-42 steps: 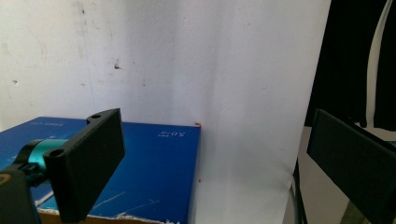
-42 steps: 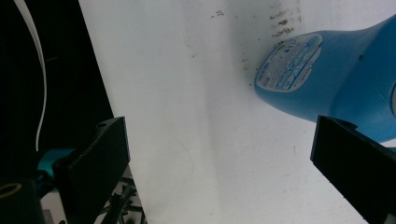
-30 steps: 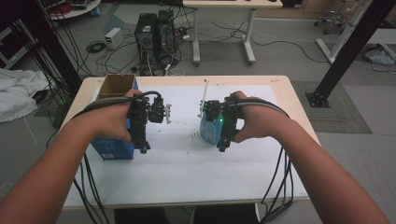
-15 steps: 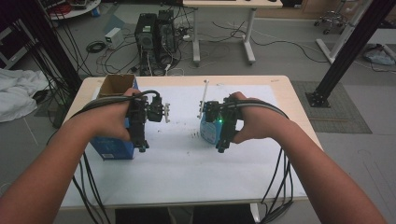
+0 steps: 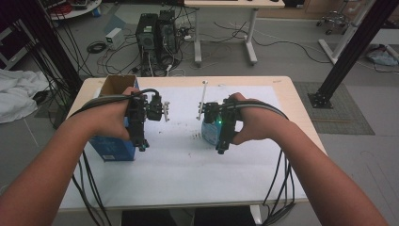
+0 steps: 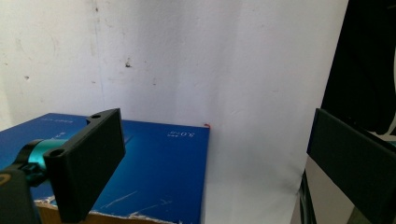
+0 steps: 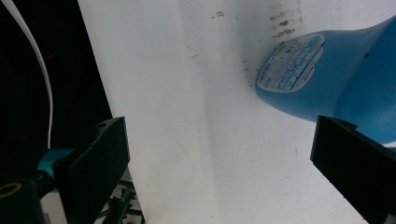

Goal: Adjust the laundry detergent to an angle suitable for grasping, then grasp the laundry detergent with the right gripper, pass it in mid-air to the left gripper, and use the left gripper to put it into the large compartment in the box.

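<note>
Nearest the camera in the high view, 2 forearms enter from the bottom edge, each hand carrying a gripper over a table covered with a white sheet (image 5: 188, 174).

Left gripper (image 5: 165, 111): held above the sheet at the left, just beside a blue cardboard box (image 5: 113, 148) with an open top. In the left gripper view its jaws stand wide apart with nothing between them; the blue box (image 6: 154, 172) lies below the left jaw, and the white sheet (image 6: 210, 70) extends beyond.

Right gripper (image 5: 201, 112): held above a light blue plastic bottle (image 5: 210, 134) that lies on the sheet right of centre. In the right gripper view the jaws are wide apart and hold nothing; the bottle (image 7: 327, 79), with a printed label, lies on its side near the right jaw. Contact with that jaw cannot be determined.

Small dark marks (image 5: 195, 136) dot the sheet just left of the bottle.

Beyond the table: 2 black computer towers (image 5: 157, 30) with loose cables on the floor, and a white desk frame (image 5: 226, 33).
</note>
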Demonstrator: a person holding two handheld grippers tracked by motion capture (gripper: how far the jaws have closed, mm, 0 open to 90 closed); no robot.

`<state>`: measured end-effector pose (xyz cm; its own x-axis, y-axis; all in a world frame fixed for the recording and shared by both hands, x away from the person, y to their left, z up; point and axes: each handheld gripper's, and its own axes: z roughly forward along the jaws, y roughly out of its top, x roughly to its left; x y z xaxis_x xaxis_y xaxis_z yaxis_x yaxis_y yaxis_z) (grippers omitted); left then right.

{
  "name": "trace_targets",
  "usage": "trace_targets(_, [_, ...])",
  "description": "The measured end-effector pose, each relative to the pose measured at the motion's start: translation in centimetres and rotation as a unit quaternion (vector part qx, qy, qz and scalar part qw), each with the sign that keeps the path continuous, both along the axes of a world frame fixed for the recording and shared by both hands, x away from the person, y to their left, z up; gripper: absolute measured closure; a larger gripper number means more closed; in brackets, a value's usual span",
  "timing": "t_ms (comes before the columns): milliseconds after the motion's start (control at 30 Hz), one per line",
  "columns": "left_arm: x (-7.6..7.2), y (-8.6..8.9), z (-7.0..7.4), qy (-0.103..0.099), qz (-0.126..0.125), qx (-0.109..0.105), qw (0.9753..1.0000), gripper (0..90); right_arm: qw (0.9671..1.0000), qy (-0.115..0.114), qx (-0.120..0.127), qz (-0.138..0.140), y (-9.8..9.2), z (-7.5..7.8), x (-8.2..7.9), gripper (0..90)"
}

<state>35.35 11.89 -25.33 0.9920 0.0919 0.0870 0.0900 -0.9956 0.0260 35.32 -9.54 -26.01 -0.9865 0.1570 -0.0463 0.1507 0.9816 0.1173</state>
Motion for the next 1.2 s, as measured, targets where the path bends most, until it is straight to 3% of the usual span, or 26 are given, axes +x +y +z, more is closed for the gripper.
trace_targets(733, [0.14,-0.07,-0.13,-0.003,0.007,0.003,1.0000,4.2,1.0000,-0.002,0.004,0.006,-0.24,0.23,0.54,3.7])
trace_targets(867, [0.33,0.31,-0.28,-0.001,0.010,-0.006,0.9999,4.2,1.0000,0.000,0.000,0.003,-0.19,0.09,0.59,3.6])
trace_targets(1133, [0.54,0.47,-0.80,0.001,0.005,-0.007,1.0000,4.2,0.9999,-0.001,0.010,-0.008,-0.18,0.44,0.21,3.6])
trace_targets(1200, [0.53,0.41,-0.80,0.000,0.001,-0.007,1.0000,4.2,0.9996,-0.010,0.025,-0.007,-0.40,0.53,0.06,3.7])
